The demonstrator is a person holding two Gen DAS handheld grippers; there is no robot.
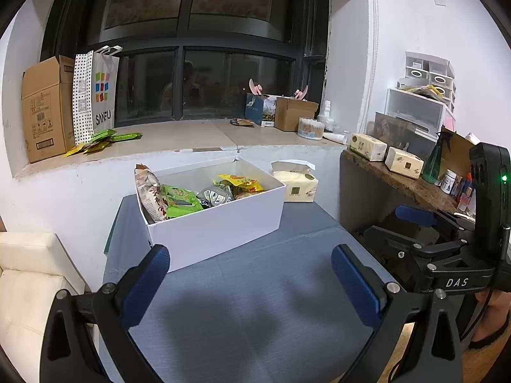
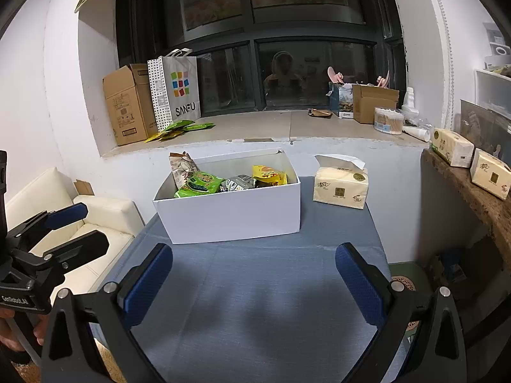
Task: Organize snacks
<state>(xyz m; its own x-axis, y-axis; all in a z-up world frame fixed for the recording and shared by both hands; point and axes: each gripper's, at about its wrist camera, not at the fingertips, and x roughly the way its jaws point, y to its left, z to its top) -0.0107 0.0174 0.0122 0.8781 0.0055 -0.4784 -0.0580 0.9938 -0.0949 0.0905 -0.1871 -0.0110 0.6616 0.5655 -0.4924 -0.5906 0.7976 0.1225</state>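
The left tool [image 1: 250,282] and the right tool [image 2: 254,282] both hung over the near, bare part of the blue cloth-covered worktop [image 2: 255,303], on the near side of the white cardboard box [image 2: 230,214]. Each tool had its blue pads spread wide apart. Neither one held or touched anything.

The white cardboard box stood farther back on the worktop, with its top open. Inside it lay the snacks: a tall brown crinkly bag [image 2: 181,167] at the box's left end, a flat green packet [image 2: 199,183] next to it, a shiny silver packet [image 2: 238,183] in the middle and a yellow packet [image 2: 268,174] toward the right end. Just to the right of the box sat a soft cream pack of tissues [image 2: 341,188].

Behind the box, on the stone window ledge [image 2: 255,124], lay some loose green and yellow packets [image 2: 179,129].

It looked like the step was between grabs, with most snacks already in the box. The next move probably called for reaching past the box to those packets on the ledge.
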